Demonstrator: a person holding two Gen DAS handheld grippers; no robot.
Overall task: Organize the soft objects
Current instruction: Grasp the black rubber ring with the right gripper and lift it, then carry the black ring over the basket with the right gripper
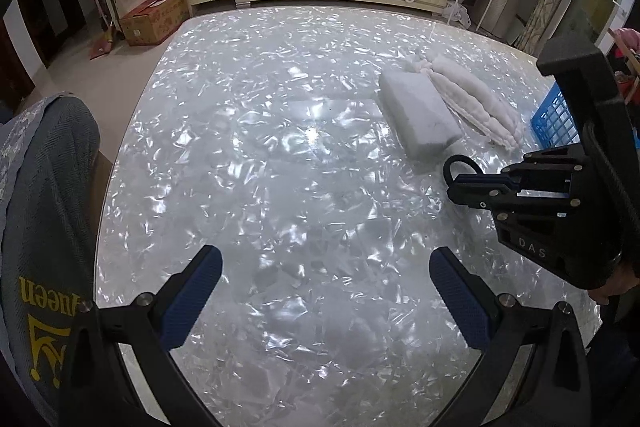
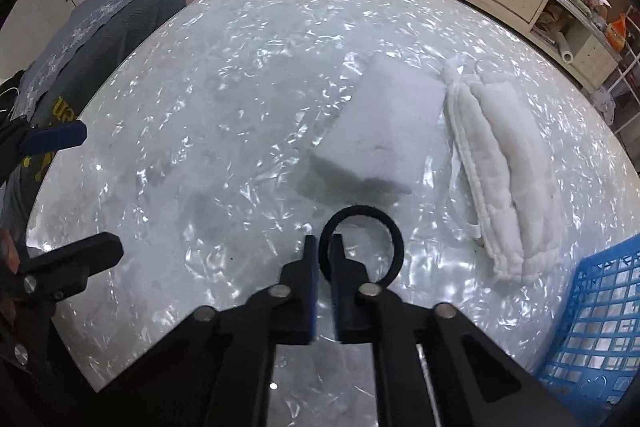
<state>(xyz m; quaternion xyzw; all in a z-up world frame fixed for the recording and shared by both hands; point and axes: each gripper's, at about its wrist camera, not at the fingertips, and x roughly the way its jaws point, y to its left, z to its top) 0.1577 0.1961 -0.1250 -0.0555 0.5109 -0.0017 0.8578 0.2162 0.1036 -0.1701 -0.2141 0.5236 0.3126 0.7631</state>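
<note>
Black hair tie (image 2: 362, 243) pinched in right hand-held gripper (image 2: 325, 247); left hand-held gripper (image 1: 326, 277) wide open, empty.

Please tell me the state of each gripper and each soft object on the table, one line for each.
Left gripper: open, holding nothing.
Right gripper: shut on black elastic hair ring.
White rectangular foam sponge block: lying flat on shiny table.
White folded fluffy cloth: lying beside the sponge.
Blue plastic lattice basket: contents not visible.

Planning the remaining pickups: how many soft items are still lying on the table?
2: a white sponge block mid-table and a folded white cloth touching its right side. The black hair tie is in the right gripper.
</note>
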